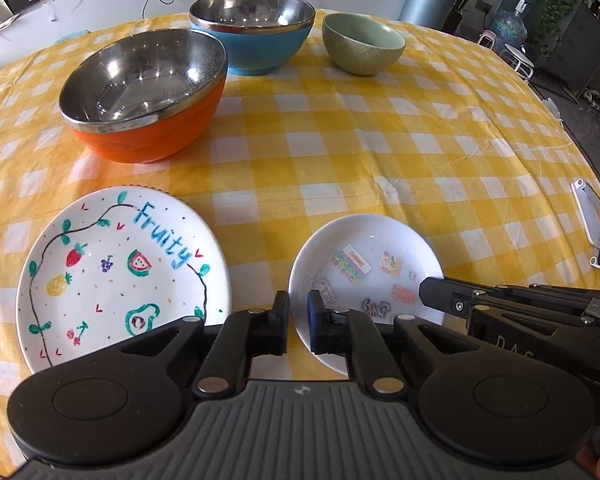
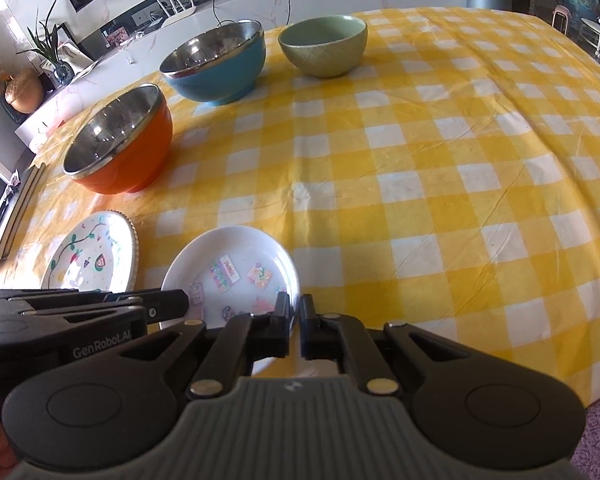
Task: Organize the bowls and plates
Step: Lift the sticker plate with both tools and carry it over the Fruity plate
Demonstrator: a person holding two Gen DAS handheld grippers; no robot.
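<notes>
The small white glazed saucer with sticker-like prints (image 1: 366, 276) lies low in the frame on the yellow-checked tabletop (image 1: 380, 152), beside the white "Fruity" fruit-pattern plate (image 1: 120, 276). The left gripper (image 1: 298, 322) has its jaws closed on the saucer's left rim, and the right gripper (image 2: 298, 322) has its jaws closed on the right rim. The saucer is judged rigid, light, slick and breakable; hold it at the rim and lift it level.

A yellow-and-white checked tablecloth (image 1: 380, 140) lies under a steel-lined orange bowl (image 1: 148, 132), a steel-lined blue bowl (image 1: 256, 54) and a pale green ceramic bowl with a crosshatched outside (image 1: 360, 56). The white round plate (image 1: 116, 276) bears painted fruits and blue "Fruity" lettering. The small white dish (image 1: 364, 264) carries pastel stickers.
</notes>
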